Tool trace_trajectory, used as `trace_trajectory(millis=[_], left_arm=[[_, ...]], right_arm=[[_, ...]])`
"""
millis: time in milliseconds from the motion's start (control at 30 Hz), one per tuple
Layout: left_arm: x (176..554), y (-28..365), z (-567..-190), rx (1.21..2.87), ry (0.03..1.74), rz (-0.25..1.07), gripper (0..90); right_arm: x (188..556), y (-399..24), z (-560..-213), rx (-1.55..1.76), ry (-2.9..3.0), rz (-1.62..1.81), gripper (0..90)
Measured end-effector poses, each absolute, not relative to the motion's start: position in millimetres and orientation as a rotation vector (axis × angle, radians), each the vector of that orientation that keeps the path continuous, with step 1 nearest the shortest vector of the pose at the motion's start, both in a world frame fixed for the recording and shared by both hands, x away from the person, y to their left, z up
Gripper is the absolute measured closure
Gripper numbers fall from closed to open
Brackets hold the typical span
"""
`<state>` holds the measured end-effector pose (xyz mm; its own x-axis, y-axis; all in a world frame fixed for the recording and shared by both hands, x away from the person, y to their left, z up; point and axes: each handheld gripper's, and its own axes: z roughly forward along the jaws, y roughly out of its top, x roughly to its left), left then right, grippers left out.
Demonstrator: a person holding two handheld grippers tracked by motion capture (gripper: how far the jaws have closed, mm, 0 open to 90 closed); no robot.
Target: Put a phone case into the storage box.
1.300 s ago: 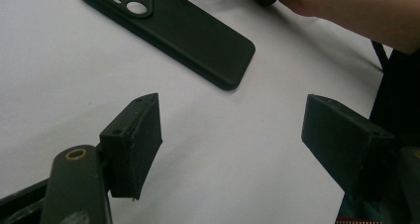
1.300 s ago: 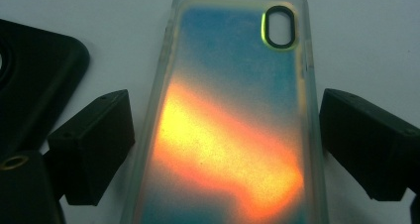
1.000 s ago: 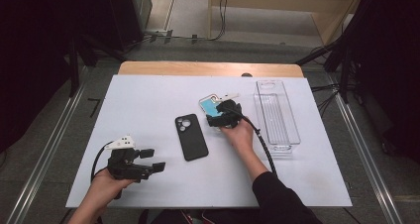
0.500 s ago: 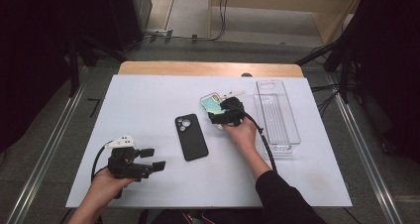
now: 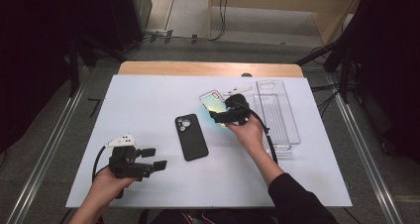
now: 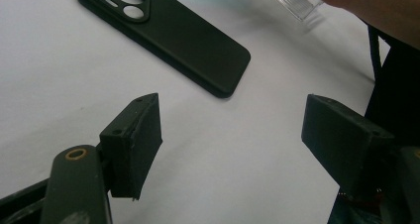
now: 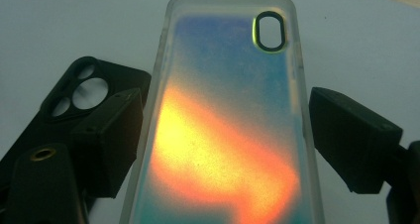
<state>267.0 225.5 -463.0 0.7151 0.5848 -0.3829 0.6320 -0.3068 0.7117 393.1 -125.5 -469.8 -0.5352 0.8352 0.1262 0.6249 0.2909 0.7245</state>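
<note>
Slippage threatens: our right gripper (image 5: 219, 117) clamps the iridescent phone case (image 7: 228, 120) at its edges; our left gripper (image 6: 233, 135) stays wide.

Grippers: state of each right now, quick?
Left gripper: open, holding nothing, black phone case beyond it.
Right gripper: closed on the iridescent phone case.

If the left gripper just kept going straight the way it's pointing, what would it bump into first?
Most likely the black phone case. It lies ahead of the left gripper, whose jaws stand open over bare white table; depth is hard to judge, though.
</note>
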Motion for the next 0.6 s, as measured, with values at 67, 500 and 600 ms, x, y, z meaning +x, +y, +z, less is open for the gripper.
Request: trace_trajectory(millis=[67, 500, 600], left_arm=[[267, 225, -463, 1.995, 0.936, -0.069, 24.1], [264, 215, -456, 1.997, 0.929, -0.074, 24.0], [265, 213, -454, 1.994, 0.934, -0.075, 23.9]], right_arm=[[388, -127, -464, 1.321, 2.292, 1.110, 14.9], [350, -132, -442, 1.247, 2.341, 1.200, 14.9], [341, -133, -441, 1.239, 2.350, 1.213, 14.8]])
